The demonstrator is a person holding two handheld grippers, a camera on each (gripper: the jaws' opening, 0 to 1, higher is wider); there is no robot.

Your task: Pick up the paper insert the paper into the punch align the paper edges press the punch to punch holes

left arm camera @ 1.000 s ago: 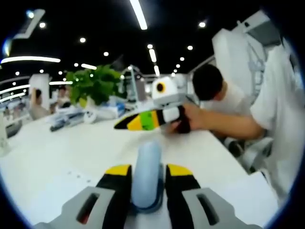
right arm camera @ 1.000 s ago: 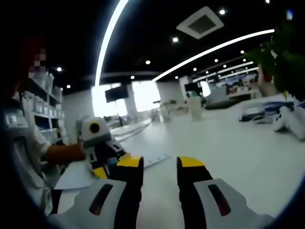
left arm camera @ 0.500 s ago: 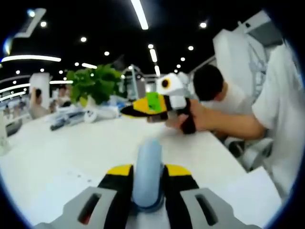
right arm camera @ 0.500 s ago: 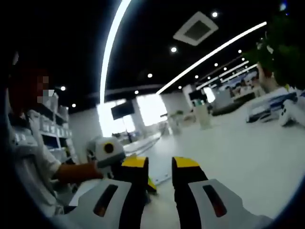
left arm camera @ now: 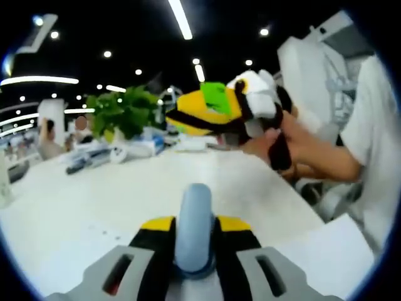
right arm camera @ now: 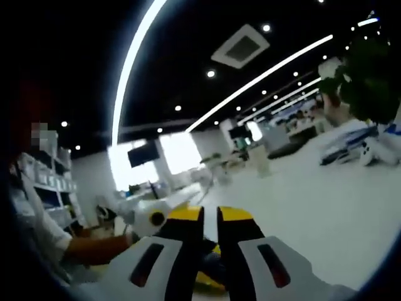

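**A:** Start closest to you. What is your left hand-held gripper (left arm camera: pixel 193 227) doing?

**B:** Its yellow-tipped jaws are clamped on the pale blue punch handle (left arm camera: pixel 193 222), one jaw on each side. The punch stands on the white bench (left arm camera: pixel 94 194), with the handle rising between the jaws.

**A:** And the paper?

**B:** A white sheet of paper (left arm camera: pixel 329 254) lies flat on the bench, just right of the punch and towards the near edge. I cannot tell whether any of it sits under the punch.

**A:** What is beyond the punch?

**B:** Your right hand-held gripper (left arm camera: pixel 188 119) hangs above the bench, past the punch and to its right, held in your hand (left arm camera: pixel 285 135). In the left gripper view its jaws look close together.

**A:** Does its own camera agree?

**B:** Yes. In the right gripper view the right hand-held gripper (right arm camera: pixel 210 216) has its jaws nearly together with only a narrow gap, gripping nothing.

**A:** Farther back?

**B:** A green plant (left arm camera: pixel 122 111) stands on the bench well beyond the punch, to its left.
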